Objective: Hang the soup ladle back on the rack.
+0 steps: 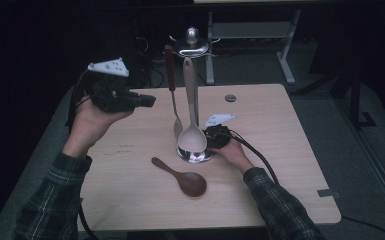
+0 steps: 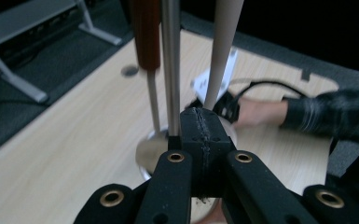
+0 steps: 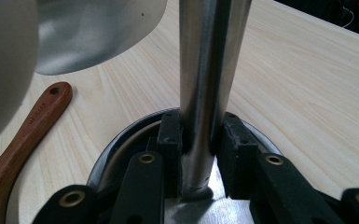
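Observation:
A steel utensil stand rises from a round base at the table's middle. A beige ladle and a metal turner with a red-brown handle hang from its top. My right gripper is low at the base, shut on the stand's pole, with one pad pressed to each side. My left gripper is held in the air left of the stand, pointing at it, jaws shut with nothing between them. A dark wooden spoon lies flat in front of the base.
The light wooden table has a round cable hole at the back. A cable trails from the right gripper across the right half. A grey metal frame stands on the floor beyond the table.

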